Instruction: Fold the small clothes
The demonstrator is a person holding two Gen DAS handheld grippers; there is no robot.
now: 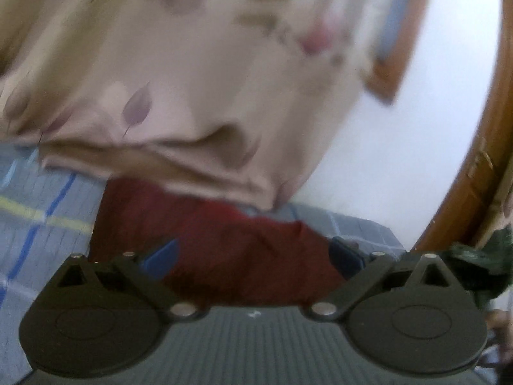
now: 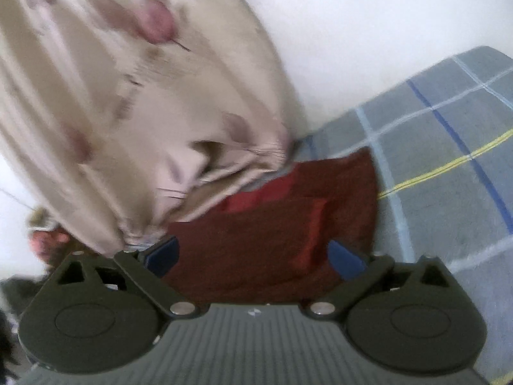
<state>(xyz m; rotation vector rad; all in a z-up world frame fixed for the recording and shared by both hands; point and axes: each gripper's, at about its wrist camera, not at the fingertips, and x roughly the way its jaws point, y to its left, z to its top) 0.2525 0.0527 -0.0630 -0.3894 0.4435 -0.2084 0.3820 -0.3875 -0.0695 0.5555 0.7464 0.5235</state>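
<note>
Dark red garment (image 1: 218,250) flat on checked blanket (image 1: 41,211), long axis unclear; left tongs (image 1: 253,258), right tongs (image 2: 253,256) spread wide, empty

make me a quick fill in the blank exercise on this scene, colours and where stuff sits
1. The small garment lying flat in front of both cameras is dark ____.
2. It lies on a grey checked cover crossed by blue, white and ____ lines.
3. The beige leaf-print curtain hangs at the garment's ____ edge.
4. The left hand-held gripper and the right hand-held gripper both have jaws that stand ____, with nothing pinched.

Missing words: red; yellow; far; open
</note>
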